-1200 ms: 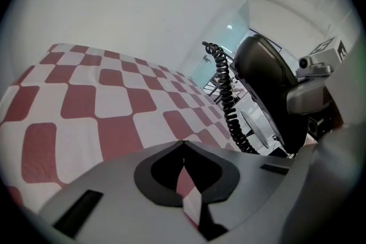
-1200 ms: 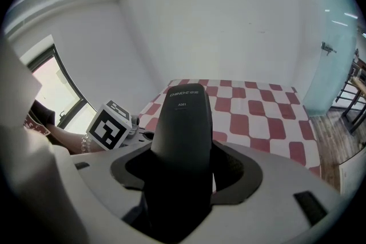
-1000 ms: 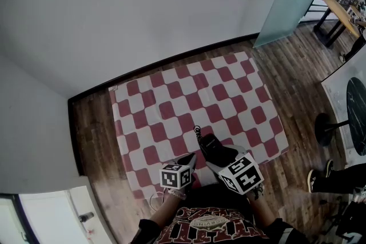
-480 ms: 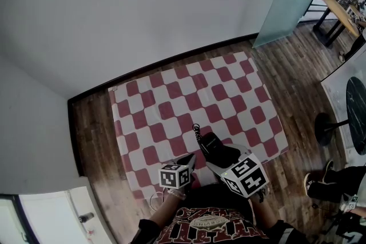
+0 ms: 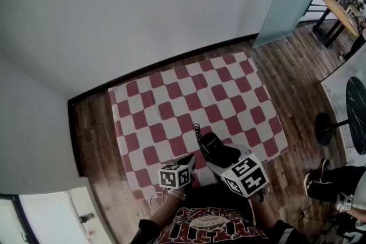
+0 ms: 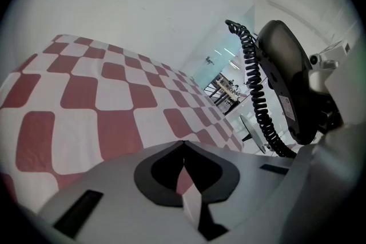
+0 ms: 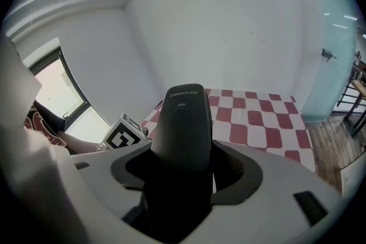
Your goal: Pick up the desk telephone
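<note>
Desk telephone handset (image 7: pixel 184 123) is clamped lengthwise between the right gripper's (image 5: pixel 217 156) fingers. It appears clear of the checked tabletop (image 5: pixel 171 100) near its 6 o'clock edge, with the coiled cord (image 6: pixel 257 94) hanging off it; no base unit shows. Left gripper (image 6: pixel 184 164) is pinched together on nothing, just beside the handset at its 9 o'clock and aimed toward 1 o'clock, while the right aims toward 11 o'clock. Judgement: hold the squeeze firm and raise slowly, letting cord slack follow so it doesn't twist the smooth body loose.
</note>
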A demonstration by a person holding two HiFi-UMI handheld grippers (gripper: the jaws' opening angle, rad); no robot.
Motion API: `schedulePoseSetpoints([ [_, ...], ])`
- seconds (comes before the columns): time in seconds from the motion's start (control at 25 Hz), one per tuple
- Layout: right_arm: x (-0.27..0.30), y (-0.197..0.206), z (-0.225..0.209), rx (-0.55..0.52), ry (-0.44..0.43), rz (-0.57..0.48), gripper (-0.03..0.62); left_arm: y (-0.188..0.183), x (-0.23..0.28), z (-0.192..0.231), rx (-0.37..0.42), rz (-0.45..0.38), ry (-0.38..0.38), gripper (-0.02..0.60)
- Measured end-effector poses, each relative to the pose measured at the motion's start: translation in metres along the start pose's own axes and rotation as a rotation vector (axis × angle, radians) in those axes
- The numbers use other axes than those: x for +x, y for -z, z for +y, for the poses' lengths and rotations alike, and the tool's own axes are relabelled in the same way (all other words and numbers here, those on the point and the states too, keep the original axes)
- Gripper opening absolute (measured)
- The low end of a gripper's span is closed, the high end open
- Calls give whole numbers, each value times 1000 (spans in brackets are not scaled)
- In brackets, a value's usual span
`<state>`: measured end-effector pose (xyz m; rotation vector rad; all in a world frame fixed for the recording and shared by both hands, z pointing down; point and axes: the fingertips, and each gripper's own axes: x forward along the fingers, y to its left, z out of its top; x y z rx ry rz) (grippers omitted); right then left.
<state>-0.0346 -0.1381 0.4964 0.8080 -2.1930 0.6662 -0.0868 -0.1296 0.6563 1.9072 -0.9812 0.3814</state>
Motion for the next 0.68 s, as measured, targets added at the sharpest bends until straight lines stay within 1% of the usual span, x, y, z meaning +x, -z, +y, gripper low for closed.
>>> schedulePoseSetpoints([
  [0.32,-1,-2,0,-5,3,-1,295,2,1,1,-20,0,6,9],
  [0.68,-2,0,-1,-4,4,5,295,1,1,-2,-9,2,9,9],
])
